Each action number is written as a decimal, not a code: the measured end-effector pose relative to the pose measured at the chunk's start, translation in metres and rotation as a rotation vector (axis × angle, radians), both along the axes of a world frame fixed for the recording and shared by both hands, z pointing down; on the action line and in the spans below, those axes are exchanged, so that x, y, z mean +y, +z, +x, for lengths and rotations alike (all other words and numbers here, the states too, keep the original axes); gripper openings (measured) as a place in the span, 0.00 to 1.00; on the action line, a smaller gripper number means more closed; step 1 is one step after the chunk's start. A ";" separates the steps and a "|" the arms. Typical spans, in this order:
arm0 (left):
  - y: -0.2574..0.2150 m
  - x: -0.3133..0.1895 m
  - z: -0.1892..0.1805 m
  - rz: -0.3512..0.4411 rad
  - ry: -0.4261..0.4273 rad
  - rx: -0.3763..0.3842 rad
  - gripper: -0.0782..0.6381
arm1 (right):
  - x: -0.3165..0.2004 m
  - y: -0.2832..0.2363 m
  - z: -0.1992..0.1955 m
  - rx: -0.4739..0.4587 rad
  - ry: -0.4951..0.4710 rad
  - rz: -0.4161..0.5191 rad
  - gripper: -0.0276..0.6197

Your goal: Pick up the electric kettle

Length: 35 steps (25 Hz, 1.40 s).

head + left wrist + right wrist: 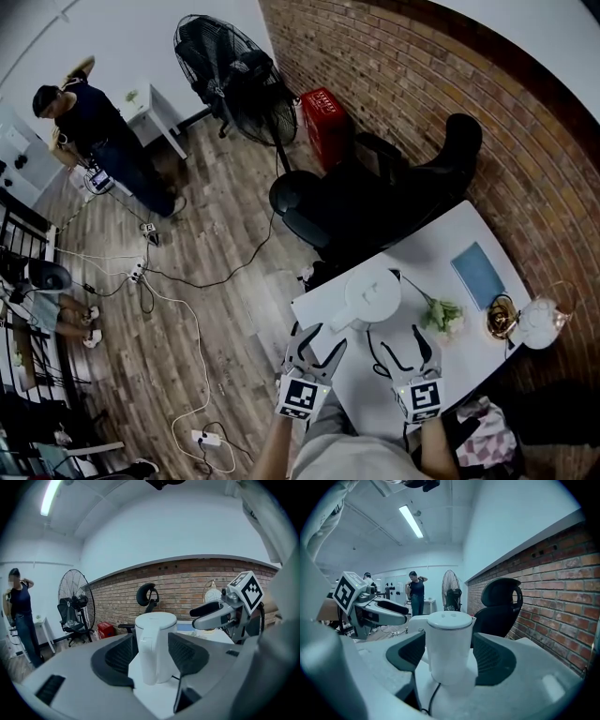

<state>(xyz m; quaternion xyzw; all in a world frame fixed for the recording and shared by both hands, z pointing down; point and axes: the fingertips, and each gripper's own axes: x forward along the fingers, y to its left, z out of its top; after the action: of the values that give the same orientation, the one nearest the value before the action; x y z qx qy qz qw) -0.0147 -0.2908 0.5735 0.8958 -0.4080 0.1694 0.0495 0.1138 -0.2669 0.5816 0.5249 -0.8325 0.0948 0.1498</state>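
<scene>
At the lower middle of the head view, your forearms run off the bottom edge, so your hands behind the marker cubes cannot be made out. The kettle stands on the white table near its left edge, just above the two grippers in the frame. From overhead you see little more than its lid. In the right gripper view its foot blurs into the pale tabletop, and only a dark cord shows clearly, trailing down toward the bottom edge. The handle shows only in the left gripper view, where it faces you.

Your left gripper sits at the table's left edge and leans toward the upper right, its jaws spread and holding nothing. Your right gripper lies just to its right over the tabletop, pointing up the frame, its jaws also apart and not touching anything. In each gripper's own view the kettle is framed in the gap between the two dark pads but stands beyond them, not pressed by either. Both grippers tip slightly downward toward the tabletop.
</scene>
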 end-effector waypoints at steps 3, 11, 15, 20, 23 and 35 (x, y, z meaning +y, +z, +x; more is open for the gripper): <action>0.004 -0.005 0.002 -0.006 0.007 -0.007 0.45 | -0.004 0.007 0.000 0.002 -0.001 -0.006 0.53; 0.016 -0.017 0.008 -0.024 0.037 -0.027 0.46 | -0.017 0.016 -0.001 0.001 -0.005 -0.011 0.60; 0.022 -0.023 0.010 -0.036 0.047 -0.035 0.46 | -0.023 0.022 -0.005 -0.015 -0.010 -0.021 0.62; 0.030 -0.029 0.011 -0.044 0.055 -0.052 0.46 | -0.032 0.032 -0.009 -0.016 -0.028 -0.006 0.65; 0.034 -0.032 0.010 -0.054 0.058 -0.061 0.46 | -0.037 0.034 -0.012 -0.024 -0.027 -0.012 0.68; 0.043 -0.039 0.017 -0.073 0.114 -0.073 0.46 | -0.056 0.051 -0.025 -0.067 -0.039 -0.030 0.85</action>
<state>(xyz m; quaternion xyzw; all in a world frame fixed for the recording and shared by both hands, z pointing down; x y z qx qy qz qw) 0.0023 -0.3297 0.6169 0.9083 -0.3516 0.2191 0.0574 0.0888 -0.3225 0.6322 0.5028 -0.8456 0.1216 0.1315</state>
